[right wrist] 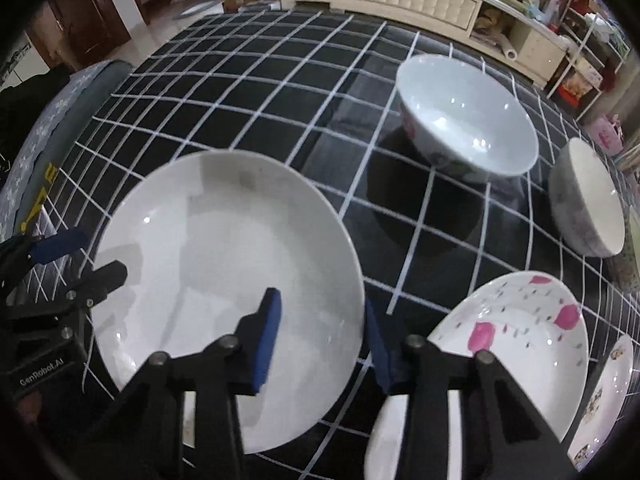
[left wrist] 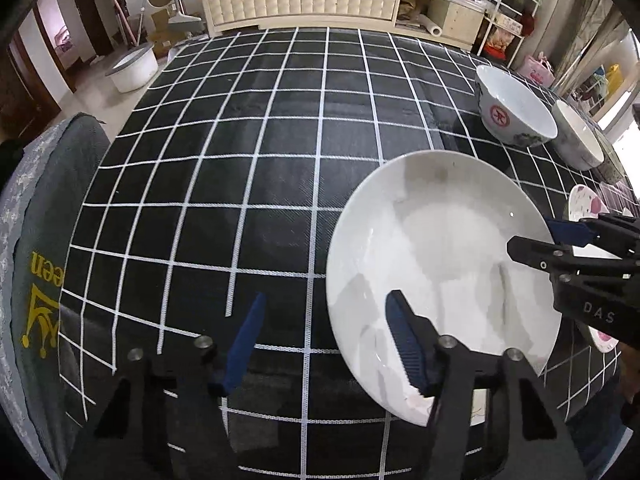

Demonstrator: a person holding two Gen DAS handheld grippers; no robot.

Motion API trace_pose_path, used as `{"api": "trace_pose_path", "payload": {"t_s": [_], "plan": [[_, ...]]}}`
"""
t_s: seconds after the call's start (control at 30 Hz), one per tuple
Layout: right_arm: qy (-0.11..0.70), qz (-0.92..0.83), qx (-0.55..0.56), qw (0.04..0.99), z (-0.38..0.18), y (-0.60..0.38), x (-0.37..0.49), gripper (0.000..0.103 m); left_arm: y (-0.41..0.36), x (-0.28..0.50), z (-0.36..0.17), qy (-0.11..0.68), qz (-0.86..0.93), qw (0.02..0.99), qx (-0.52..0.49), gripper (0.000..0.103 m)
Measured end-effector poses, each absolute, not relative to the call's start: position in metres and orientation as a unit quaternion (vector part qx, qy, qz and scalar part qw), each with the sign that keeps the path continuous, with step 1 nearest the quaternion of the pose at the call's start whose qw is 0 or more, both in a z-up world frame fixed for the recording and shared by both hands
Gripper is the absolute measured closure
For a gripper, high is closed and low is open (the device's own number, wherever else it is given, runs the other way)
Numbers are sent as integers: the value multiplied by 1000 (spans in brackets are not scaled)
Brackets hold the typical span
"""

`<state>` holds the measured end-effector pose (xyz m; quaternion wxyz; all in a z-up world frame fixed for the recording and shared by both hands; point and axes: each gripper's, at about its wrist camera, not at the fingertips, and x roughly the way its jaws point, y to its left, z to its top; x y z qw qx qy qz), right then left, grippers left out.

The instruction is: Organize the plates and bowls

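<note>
The right tool (right wrist: 320, 344) hangs with its blue pads apart astride the near-right rim of the plain white round ceramic plate (right wrist: 224, 264), one pad over the plate's inside, the other outside the edge; whether either touches is unclear. So the rim lies between the fingers, and the right hand looks nearer. The left tool (left wrist: 324, 344), also spread, sits at the plate's nine o'clock, holding nothing. A pink-flowered white plate (right wrist: 516, 328) lies at four o'clock on the black grid-patterned desk (right wrist: 280, 92). Farther off, at one o'clock, stands a pale blue-white porcelain bowl (right wrist: 468, 120), a grey-sided bowl (right wrist: 588, 196) beyond.
</note>
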<state>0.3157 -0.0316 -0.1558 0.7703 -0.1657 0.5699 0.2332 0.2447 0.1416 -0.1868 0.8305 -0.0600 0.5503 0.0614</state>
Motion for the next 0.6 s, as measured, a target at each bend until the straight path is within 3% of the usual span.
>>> {"api": "trace_pose_path", "payload": {"t_s": [0.13,0.23,0.37,0.6], "plan": [[570,224,-166,772,-160,-34,317,72,144,248,-196,562,69,822,-58,53],[568,224,-173,773,-160,-33,316,73,146,248,-198,565,57,820,-68,59],[551,223,-207,777,-157,-26,308,76,134,248,-197,564,35,823,-55,82],[546,222,-207,781,-154,-33,300,79,126,242,-196,556,42,829,-32,83]]}}
